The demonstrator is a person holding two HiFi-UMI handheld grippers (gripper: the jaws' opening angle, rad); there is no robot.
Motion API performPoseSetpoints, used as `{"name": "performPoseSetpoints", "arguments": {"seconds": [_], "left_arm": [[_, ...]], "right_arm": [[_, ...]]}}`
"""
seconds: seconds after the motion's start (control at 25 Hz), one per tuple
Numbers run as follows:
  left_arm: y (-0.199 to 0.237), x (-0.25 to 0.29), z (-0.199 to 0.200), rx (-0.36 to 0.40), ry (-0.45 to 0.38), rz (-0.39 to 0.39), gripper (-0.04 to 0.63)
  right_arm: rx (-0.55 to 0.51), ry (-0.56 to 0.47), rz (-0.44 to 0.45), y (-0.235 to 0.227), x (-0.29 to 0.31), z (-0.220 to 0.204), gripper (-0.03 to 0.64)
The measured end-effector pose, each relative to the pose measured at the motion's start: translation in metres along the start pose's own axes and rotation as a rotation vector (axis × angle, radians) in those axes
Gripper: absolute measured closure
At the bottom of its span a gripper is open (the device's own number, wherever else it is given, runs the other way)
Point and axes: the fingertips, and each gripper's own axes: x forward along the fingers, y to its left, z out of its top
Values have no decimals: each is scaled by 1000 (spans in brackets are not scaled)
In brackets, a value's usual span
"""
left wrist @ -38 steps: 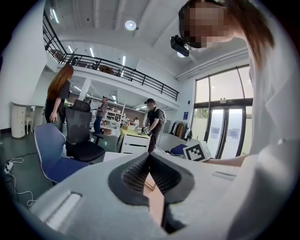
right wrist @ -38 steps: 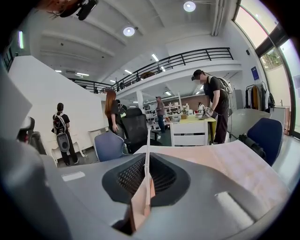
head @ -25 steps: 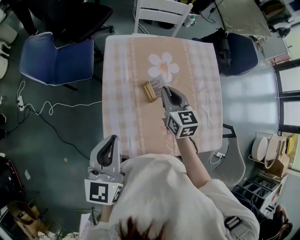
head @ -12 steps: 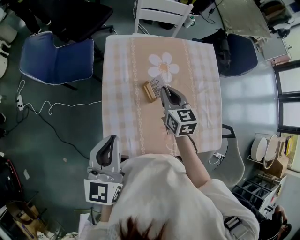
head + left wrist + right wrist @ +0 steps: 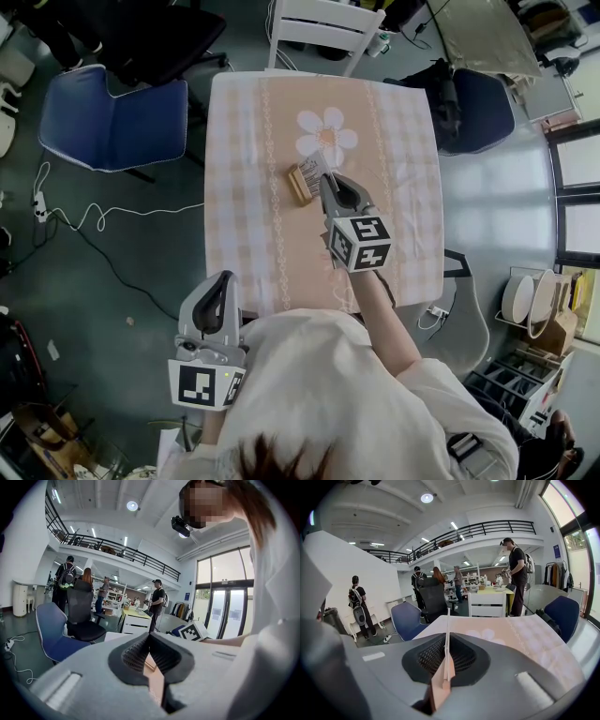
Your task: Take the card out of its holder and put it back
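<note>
Peach checked cloth with a white flower print covers the small table, and the wooden holder lies near its middle, just on my side of the flower. My right tongs reach in over the cloth, and their tips sit at the holder's right end. They are clenched on the card. In the right gripper view the card stands edge-on, a thin pale sheet pinched between the two ribbed pads and rising above the tips of the right tongs. From the head view the card shows as a white slip with dark print, right against the holder's far right corner. Whether its lower edge sits in the slot or hangs just clear of it I cannot tell, for the jaws hide the holder in the right gripper view.

My left tongs hang off the table by its near left corner, close to my body and well apart from the holder. In the left gripper view the left tongs have their jaws closed tip to tip with nothing between them.

One blue chair stands left of the table, a white chair at its far side, and a white cable trails over the floor.
</note>
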Motion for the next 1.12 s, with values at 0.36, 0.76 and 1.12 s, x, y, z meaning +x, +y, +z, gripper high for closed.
{"name": "performPoseSetpoints", "arguments": {"seconds": [0.36,0.76,1.12], "left_arm": [[-2,0,2,0,-3,-4,595],[-2,2,2,6,-2,-8,595],[0,3,2,6,7,-2,595]], "right_arm": [[-10,-2,9,1,4,-1,600],[-15,0,32,1,17,-18,600],[-13,31,38,2,25,-32,600]]}}
